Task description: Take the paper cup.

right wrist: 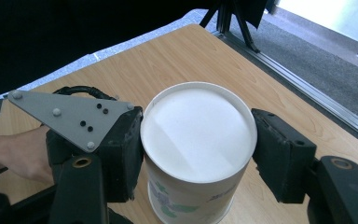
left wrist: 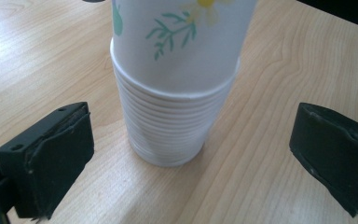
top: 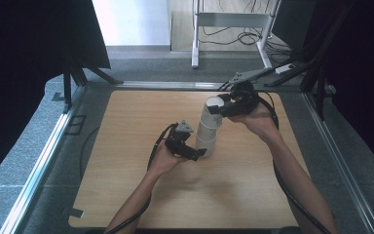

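A stack of white paper cups stands upside down near the middle of the wooden table. Its rims show as tight rings in the left gripper view, on the stack. My left gripper sits low beside the stack's base, open, and its pads stand well clear of the cups on both sides. The top cup, printed with flowers, is raised partly off the stack. My right gripper is shut on that top cup, one pad on each side just under its flat white bottom.
A metal rail runs along the table's left side and another along the right. Black curtains hang at both sides. Behind the table stands a white frame with cables on the floor. Each gripper trails a black cable.
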The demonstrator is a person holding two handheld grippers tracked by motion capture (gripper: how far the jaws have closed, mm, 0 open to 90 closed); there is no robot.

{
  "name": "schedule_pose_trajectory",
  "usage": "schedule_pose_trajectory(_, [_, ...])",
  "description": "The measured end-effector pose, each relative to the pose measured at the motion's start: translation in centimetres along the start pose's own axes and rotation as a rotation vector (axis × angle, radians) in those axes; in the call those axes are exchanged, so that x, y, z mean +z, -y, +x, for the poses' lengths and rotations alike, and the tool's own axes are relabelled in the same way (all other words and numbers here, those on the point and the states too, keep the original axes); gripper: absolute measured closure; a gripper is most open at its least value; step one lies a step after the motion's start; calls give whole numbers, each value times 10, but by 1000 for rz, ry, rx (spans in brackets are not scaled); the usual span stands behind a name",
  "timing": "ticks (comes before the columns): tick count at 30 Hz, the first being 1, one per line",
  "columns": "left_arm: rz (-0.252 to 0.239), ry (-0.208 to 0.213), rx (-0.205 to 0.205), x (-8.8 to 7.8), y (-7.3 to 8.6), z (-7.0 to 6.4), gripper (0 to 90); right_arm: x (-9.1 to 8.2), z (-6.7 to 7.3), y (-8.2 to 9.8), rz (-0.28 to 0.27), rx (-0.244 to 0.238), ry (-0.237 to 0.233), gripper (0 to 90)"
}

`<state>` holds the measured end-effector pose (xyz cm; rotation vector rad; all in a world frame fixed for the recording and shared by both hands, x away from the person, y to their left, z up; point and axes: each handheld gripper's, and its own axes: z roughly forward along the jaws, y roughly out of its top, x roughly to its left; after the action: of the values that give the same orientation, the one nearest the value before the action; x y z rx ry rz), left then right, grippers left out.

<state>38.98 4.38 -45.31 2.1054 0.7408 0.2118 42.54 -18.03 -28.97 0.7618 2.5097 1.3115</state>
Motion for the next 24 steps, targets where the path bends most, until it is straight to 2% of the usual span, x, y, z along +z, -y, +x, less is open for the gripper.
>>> schedule_pose_trajectory(9, [-8,15,2,-10,8,-4,0,-14,8,-1,-6,-14,-19,376])
schedule_pose_trajectory(13, [-12,24,16,-13,11,-8,0,-21,13,0,-9,-26,-24,376])
schedule_pose_trajectory(24, [-22,51,39,-16,22,-19,0,-34,27,11,-7,-46,-57,376])
